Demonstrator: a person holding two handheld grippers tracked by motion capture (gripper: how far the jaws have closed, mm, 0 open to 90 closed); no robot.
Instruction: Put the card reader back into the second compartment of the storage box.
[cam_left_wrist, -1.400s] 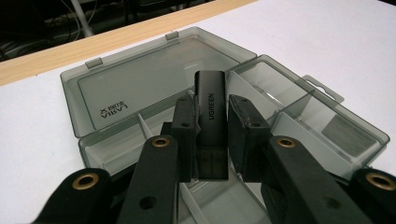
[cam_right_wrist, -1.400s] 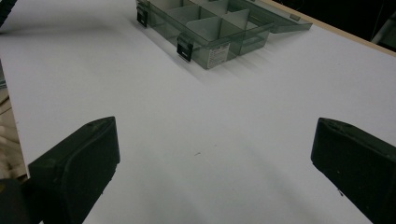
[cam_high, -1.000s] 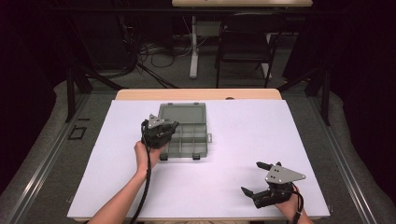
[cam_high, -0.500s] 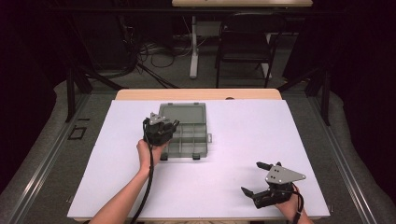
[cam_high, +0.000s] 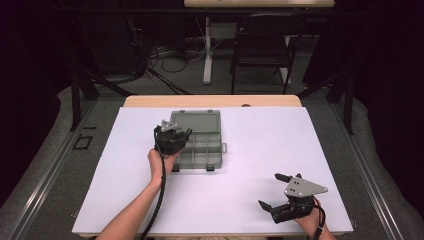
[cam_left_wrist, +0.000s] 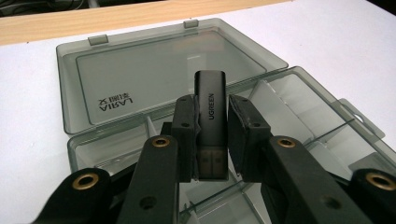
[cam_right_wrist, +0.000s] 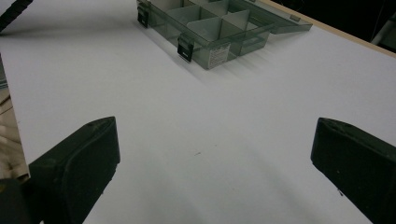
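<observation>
Left tongs (cam_left_wrist: 211, 140) were clamped on a black UGREEN adapter (cam_left_wrist: 210, 112) above the open compartment box (cam_high: 202, 145) at frame centre, while right tongs (cam_high: 274, 191) were spread wide over the white worktop (cam_high: 260, 140) at lower right.

Chair (cam_high: 260, 45), cables (cam_high: 165, 55) behind table (cam_high: 210, 101).

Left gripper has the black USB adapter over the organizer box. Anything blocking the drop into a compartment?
Nothing visible. The left gripper is shut on the USB adapter above the box; its lid lies folded back and the compartments in view look empty.
</observation>
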